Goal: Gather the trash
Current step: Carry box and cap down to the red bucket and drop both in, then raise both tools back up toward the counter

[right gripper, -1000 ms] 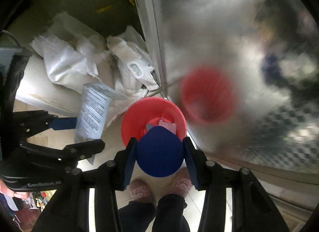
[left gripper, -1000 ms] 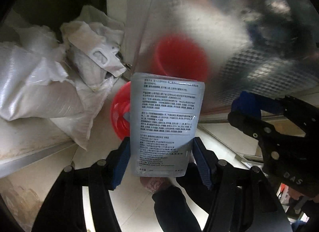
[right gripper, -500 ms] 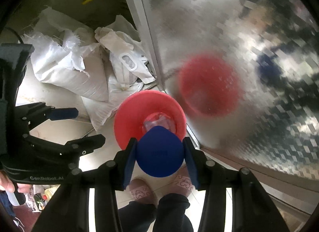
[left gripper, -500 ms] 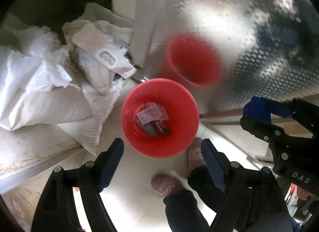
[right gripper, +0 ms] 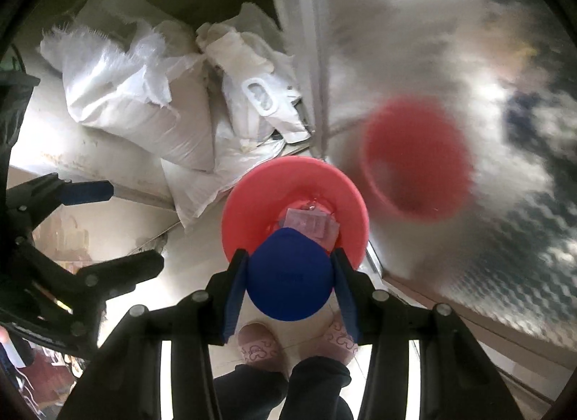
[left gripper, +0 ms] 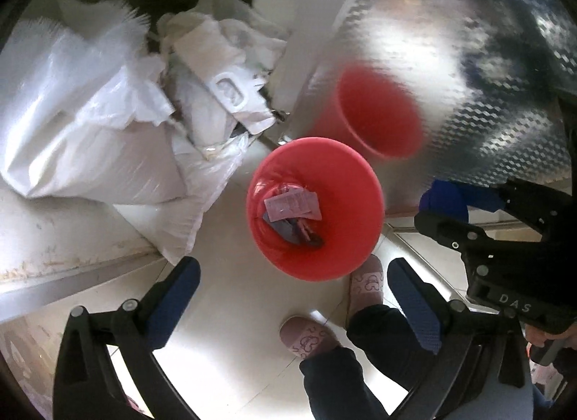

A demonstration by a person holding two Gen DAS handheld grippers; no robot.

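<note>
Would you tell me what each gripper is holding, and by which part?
The left gripper holds nothing; its jaws are opening. The right gripper clamps a blue object by its two sides.

Looks like a home utility corner below me: pale tiled floor (left gripper: 234, 311), red bin (left gripper: 346, 239) against a patterned metal panel (left gripper: 487, 59), white woven sacks (left gripper: 90, 138) left of bin, slippered feet (left gripper: 310, 337) beside it.
</note>
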